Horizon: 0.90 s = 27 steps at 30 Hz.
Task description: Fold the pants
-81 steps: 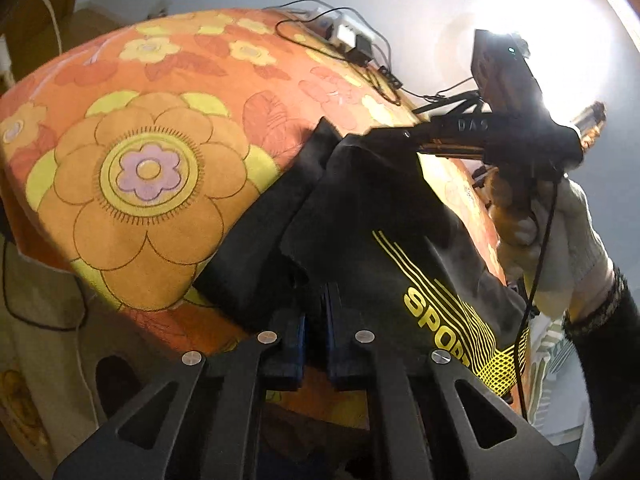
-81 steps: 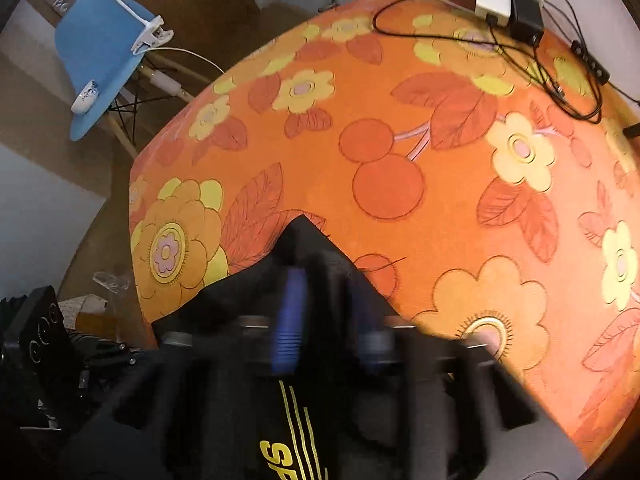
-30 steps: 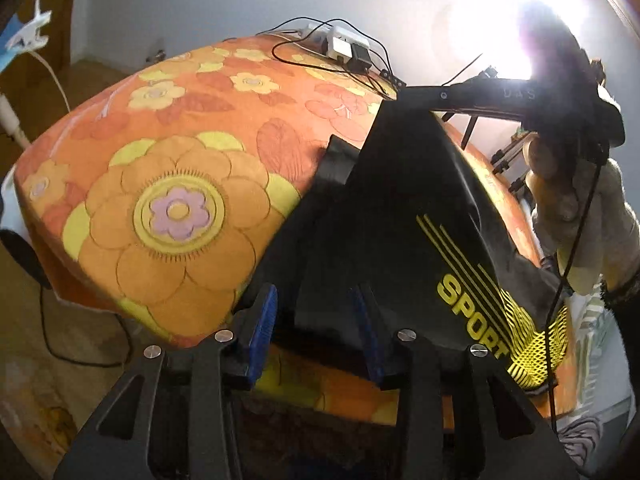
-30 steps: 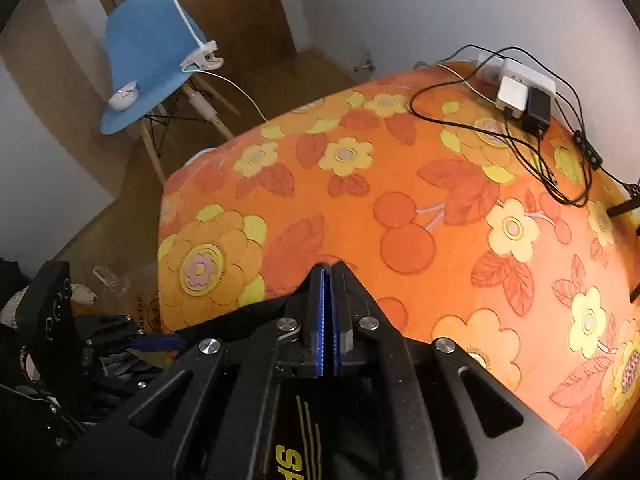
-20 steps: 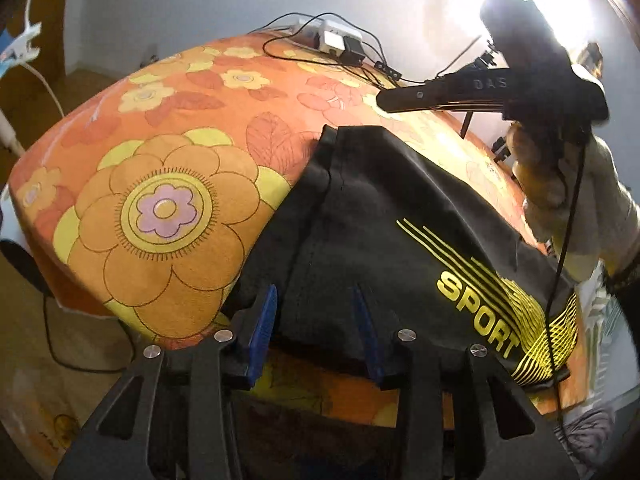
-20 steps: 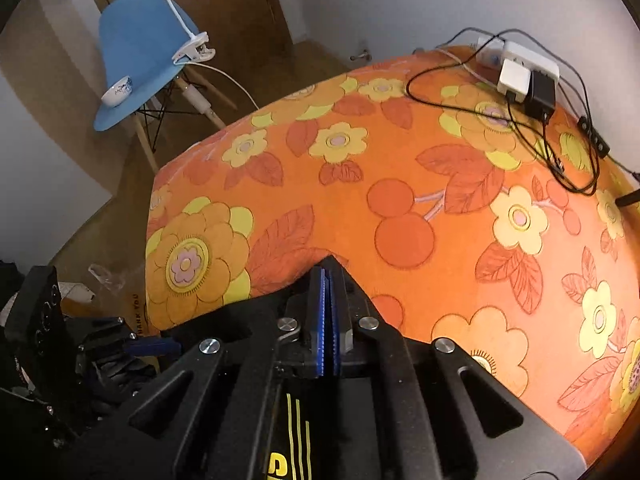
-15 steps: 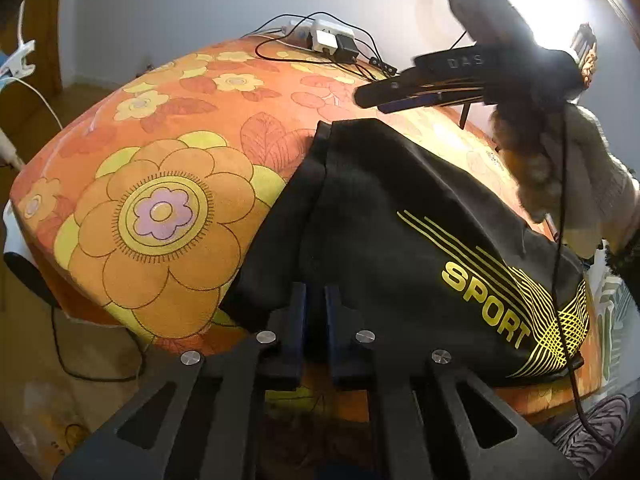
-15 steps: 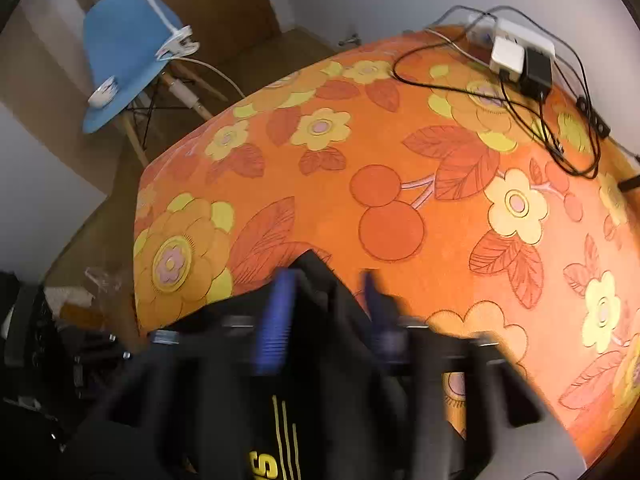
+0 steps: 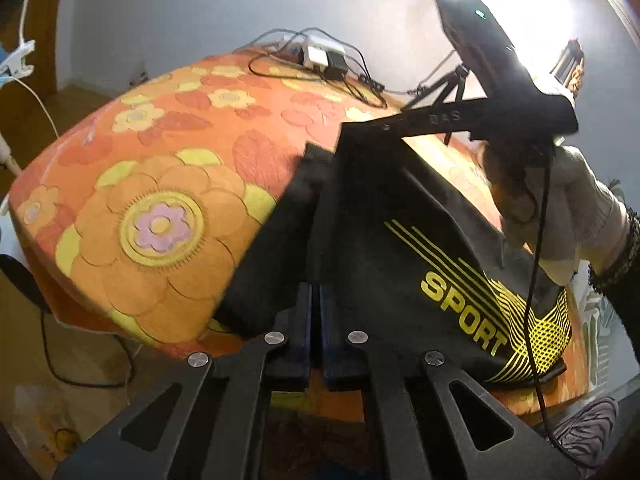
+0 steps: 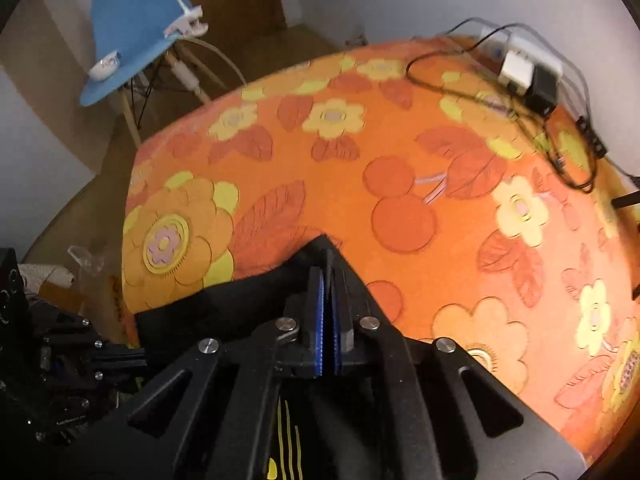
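Observation:
Black pants (image 9: 400,240) with a yellow SPORT print lie on the orange flowered table (image 9: 160,184) near its front right corner. My left gripper (image 9: 315,300) is shut on the near edge of the pants. My right gripper (image 9: 360,128) shows in the left wrist view, shut on the far corner of the pants and holding it raised above the table. In the right wrist view the right gripper (image 10: 328,276) is shut on the black cloth (image 10: 224,312), whose corner sticks out past the fingertips.
A white power strip with chargers and black cables (image 10: 532,76) lies at the table's far edge; it also shows in the left wrist view (image 9: 324,56). A blue chair (image 10: 128,32) with a clip lamp stands beyond the table on the wooden floor.
Both grippers opened and let the pants drop flat, then shut on them again. The right gripper now holds the far corner lifted again.

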Available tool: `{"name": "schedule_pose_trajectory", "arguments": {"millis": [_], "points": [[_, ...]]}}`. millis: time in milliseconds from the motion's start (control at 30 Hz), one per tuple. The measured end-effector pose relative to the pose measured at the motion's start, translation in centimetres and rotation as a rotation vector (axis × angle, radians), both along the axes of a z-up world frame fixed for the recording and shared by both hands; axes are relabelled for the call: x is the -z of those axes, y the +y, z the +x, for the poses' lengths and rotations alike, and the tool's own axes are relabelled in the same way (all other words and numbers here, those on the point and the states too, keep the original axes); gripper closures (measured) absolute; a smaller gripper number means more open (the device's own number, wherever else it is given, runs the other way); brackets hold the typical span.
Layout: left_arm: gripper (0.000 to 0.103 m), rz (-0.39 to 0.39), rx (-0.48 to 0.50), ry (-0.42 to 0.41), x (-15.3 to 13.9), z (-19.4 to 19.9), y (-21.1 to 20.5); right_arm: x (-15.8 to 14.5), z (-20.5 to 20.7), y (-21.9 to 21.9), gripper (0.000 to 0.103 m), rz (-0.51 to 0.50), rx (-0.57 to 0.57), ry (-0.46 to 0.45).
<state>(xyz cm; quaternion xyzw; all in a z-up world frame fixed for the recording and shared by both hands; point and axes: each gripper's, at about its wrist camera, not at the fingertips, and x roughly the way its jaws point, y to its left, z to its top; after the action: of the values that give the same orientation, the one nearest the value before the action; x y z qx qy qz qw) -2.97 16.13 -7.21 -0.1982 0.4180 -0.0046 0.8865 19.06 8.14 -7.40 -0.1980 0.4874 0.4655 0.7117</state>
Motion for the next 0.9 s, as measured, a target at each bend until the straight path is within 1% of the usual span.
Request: {"name": "schedule_pose_trajectory", "arguments": {"millis": [100, 200, 267, 367, 467, 533, 567, 600, 700, 733, 767, 833, 867, 900], "points": [[0.101, -0.003, -0.017, -0.012, -0.3, -0.3, 0.6, -1.2, 0.1, 0.2, 0.1, 0.025, 0.011, -0.023], [0.101, 0.01, -0.043, -0.018, -0.4, -0.6, 1.5, -1.6, 0.1, 1.3, 0.1, 0.032, 0.002, -0.04], [0.101, 0.006, -0.062, -0.011, -0.3, -0.8, 2.1, -1.2, 0.1, 2.1, 0.1, 0.025, -0.004, -0.038], [0.101, 0.017, -0.091, 0.013, 0.2, -1.0, 2.9, 0.3, 0.4, 3.2, 0.1, -0.003, 0.004, -0.023], [0.101, 0.014, -0.105, 0.042, 0.9, -1.0, 3.4, 1.7, 0.7, 3.4, 0.1, -0.03, 0.012, 0.003], [0.101, 0.02, -0.11, 0.045, 0.9, -1.1, 3.5, 1.8, 0.9, 3.2, 0.1, -0.029, 0.029, 0.008], [0.101, 0.028, -0.113, 0.041, 0.6, -1.2, 3.5, 1.4, 1.0, 2.9, 0.098, -0.019, 0.043, 0.01], [0.101, 0.03, -0.113, 0.036, 0.4, -1.2, 3.6, 0.9, 1.1, 2.5, 0.093, -0.008, 0.056, 0.016], [0.101, 0.025, -0.101, 0.019, -0.5, -1.1, 3.4, -1.5, 1.0, 0.6, 0.073, 0.023, 0.094, -0.02], [0.099, 0.028, -0.093, 0.014, -0.8, -1.0, 3.3, -2.4, 0.8, -0.3, 0.071, 0.034, 0.105, -0.034], [0.093, 0.029, -0.086, 0.009, -1.1, -1.0, 3.1, -3.3, 0.6, -1.3, 0.07, 0.046, 0.12, -0.044], [0.085, 0.02, -0.059, -0.002, -1.7, -0.9, 2.5, -4.9, 0.1, -3.5, 0.07, 0.065, 0.155, -0.051], [0.082, 0.018, -0.048, -0.004, -1.9, -0.8, 2.3, -5.6, -0.1, -4.5, 0.07, 0.072, 0.171, -0.056], [0.082, 0.018, -0.032, -0.011, -2.3, -0.8, 1.8, -6.3, -0.6, -6.0, 0.07, 0.075, 0.194, -0.066]]}}
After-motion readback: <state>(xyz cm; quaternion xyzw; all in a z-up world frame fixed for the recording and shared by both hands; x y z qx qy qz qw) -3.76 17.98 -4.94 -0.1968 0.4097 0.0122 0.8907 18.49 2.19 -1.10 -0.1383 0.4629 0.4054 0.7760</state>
